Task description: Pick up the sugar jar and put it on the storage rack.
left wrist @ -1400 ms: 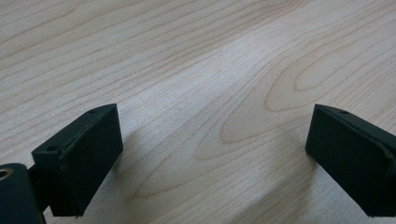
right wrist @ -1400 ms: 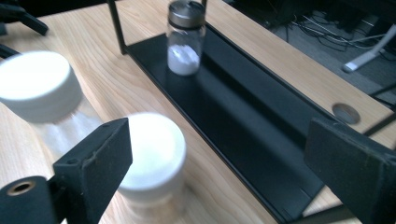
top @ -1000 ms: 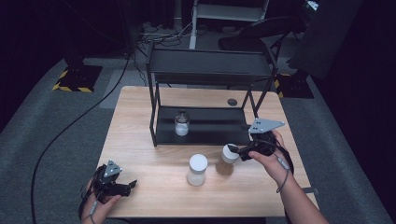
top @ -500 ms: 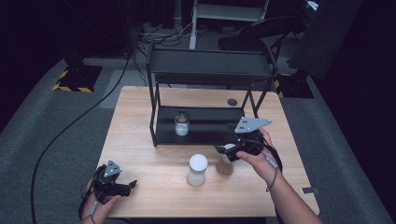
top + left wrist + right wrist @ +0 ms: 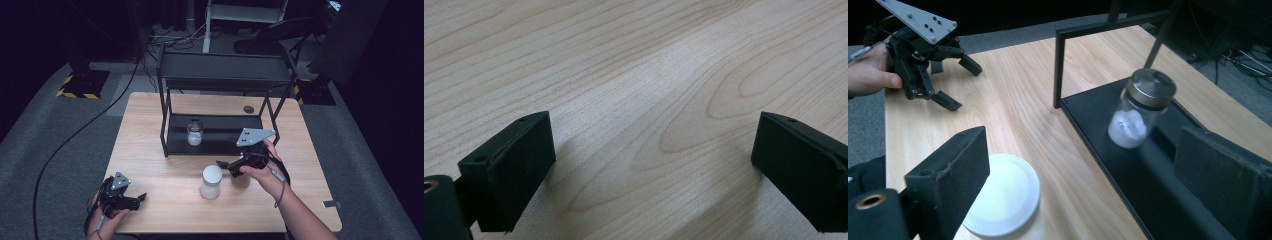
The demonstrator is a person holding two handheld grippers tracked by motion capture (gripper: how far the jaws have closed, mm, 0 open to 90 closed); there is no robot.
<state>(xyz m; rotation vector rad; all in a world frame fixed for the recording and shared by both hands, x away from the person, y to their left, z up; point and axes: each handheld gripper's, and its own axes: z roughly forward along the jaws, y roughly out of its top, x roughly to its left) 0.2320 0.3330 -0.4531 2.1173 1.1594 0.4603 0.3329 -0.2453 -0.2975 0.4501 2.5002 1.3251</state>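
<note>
A jar with a white lid (image 5: 211,181) stands on the wooden table (image 5: 150,130) in front of a black two-level rack (image 5: 225,75). A small glass jar with a metal lid (image 5: 194,132) holds white stuff and stands on the rack's lower shelf. My right gripper (image 5: 227,167) hovers open just right of the white-lidded jar, pointing left. In the right gripper view the white lid (image 5: 1003,200) lies beside one jaw and the glass jar (image 5: 1143,107) is ahead; the right gripper (image 5: 1088,170) holds nothing. My left gripper (image 5: 137,199) rests open at the front left, and the left gripper (image 5: 649,150) spans bare wood.
Another jar (image 5: 241,181) is partly hidden under the right hand. A small dark object (image 5: 248,108) lies on the table behind the rack. In the right gripper view a hand holds the left gripper (image 5: 928,55) near the table's edge. A black cable (image 5: 75,135) crosses the floor at left.
The right gripper has moved left along the table, from beside the now half-hidden jar to next to the white-lidded jar. The left gripper has stayed put.
</note>
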